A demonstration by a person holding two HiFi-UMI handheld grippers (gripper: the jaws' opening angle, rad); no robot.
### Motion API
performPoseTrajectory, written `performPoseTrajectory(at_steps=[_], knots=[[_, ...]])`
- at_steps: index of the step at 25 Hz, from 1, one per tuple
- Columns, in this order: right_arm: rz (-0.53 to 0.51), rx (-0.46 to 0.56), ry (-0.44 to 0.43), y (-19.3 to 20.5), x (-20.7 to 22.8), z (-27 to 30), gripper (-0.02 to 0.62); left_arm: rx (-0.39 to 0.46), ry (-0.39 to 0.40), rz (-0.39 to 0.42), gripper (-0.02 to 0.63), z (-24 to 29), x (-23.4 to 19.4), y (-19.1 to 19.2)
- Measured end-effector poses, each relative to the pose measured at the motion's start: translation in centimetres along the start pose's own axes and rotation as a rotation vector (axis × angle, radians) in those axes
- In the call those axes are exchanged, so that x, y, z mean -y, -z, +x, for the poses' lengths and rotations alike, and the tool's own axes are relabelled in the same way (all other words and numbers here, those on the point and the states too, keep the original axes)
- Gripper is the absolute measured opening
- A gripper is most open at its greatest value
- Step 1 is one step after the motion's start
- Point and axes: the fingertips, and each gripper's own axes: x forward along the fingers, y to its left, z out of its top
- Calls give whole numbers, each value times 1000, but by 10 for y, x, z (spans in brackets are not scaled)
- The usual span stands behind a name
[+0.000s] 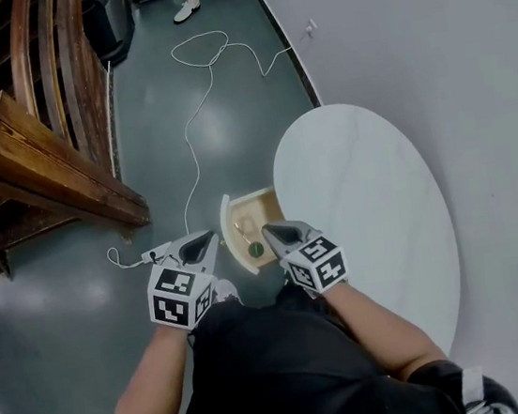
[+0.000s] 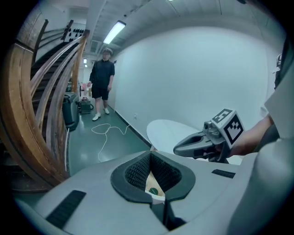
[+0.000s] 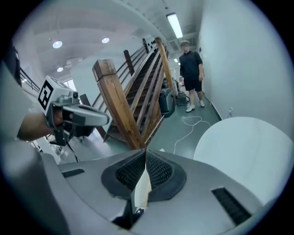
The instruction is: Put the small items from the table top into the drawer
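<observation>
Left gripper (image 1: 211, 240), right gripper (image 1: 267, 233) both closed, empty, near open drawer (image 1: 230, 216); small green item (image 1: 256, 248), perhaps cap, inside.

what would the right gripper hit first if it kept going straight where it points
Probably the floor at the foot of the wooden staircase: the right gripper aims left of the table, and nothing nearer shows beyond its closed tips. Depth is hard to judge.

Two in play here: left tongs (image 1: 208, 239) and right tongs (image 1: 269, 233). One white oval surface (image 1: 371, 196). One open drawer (image 1: 262, 196), one green round item (image 1: 256, 248) showing inside it. One white cable (image 1: 195, 134) on the floor (image 1: 159, 167), one wooden staircase (image 1: 35, 155), one person (image 2: 103, 75) standing.
</observation>
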Motion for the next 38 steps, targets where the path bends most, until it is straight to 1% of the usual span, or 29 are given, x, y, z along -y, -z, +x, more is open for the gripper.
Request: performPoseTrajectory(at_steps=[3,6,9,12,15,25,38], knots=[[-3,97,11,-29,4,-28,9,29,9,14,14,-3,7,-13],[-14,173,38,-53,13,-54,9,59,13,33,14,-6,11,-28],[-22,219,68,-69,23,-74,8,83,12,46,14,-8,14,-39],[-26,242,87,-77,33,-85,9,97,9,52,14,-8,16,-45],[-20,249,97,-79,42,-91,8,105,9,54,14,-7,19,-50],[7,235,103,-65,59,-95,8,98,7,61,14,2,31,-54],[-4,226,97,-63,56,-93,8,85,4,64,14,0,32,-52]])
